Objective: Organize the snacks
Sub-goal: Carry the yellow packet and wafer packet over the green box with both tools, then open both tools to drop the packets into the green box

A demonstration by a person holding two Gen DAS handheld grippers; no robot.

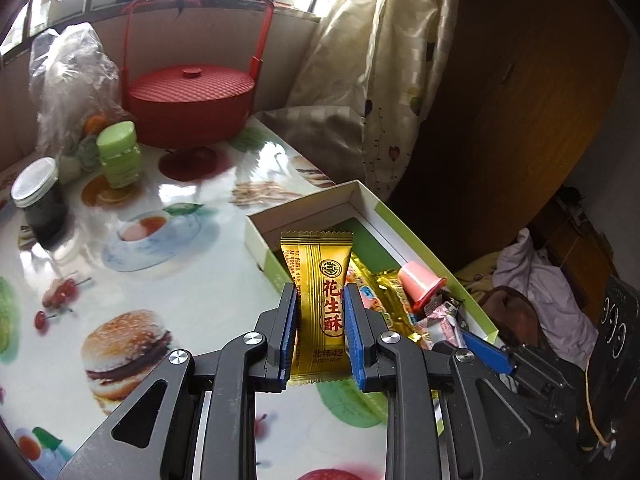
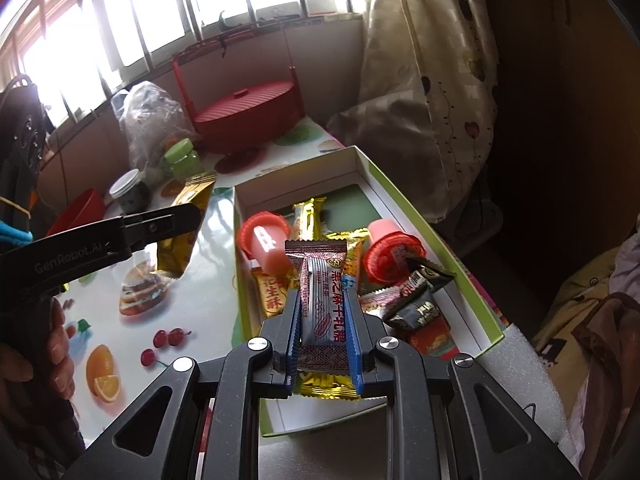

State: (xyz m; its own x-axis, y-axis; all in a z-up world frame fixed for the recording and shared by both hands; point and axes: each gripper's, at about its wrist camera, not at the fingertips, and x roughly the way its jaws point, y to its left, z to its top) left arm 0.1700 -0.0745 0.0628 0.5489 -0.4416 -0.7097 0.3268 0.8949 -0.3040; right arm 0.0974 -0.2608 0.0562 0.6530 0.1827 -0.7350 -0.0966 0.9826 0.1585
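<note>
Over a tablecloth [image 1: 192, 292] printed with burgers and fruit, two handheld grippers are sorting sweets into a shallow green-edged box [image 2: 464, 264]. Left gripper [image 1: 320, 316] is clamping a gold peanut-crisp wrapper [image 1: 318, 296] upright between its blue pads, just beside the box's near-left corner. Right gripper [image 2: 324, 320] is pinching a silver-and-maroon candy bar [image 2: 324, 300] directly above the box, where gold wrappers, two pink jelly cups [image 2: 266, 246] and a black sachet [image 2: 420, 300] are already lying. Behind, a red lidded basket [image 1: 192, 96], a green jar [image 1: 119, 154] and a dark glass jar [image 1: 40, 200] are standing near the window.
</note>
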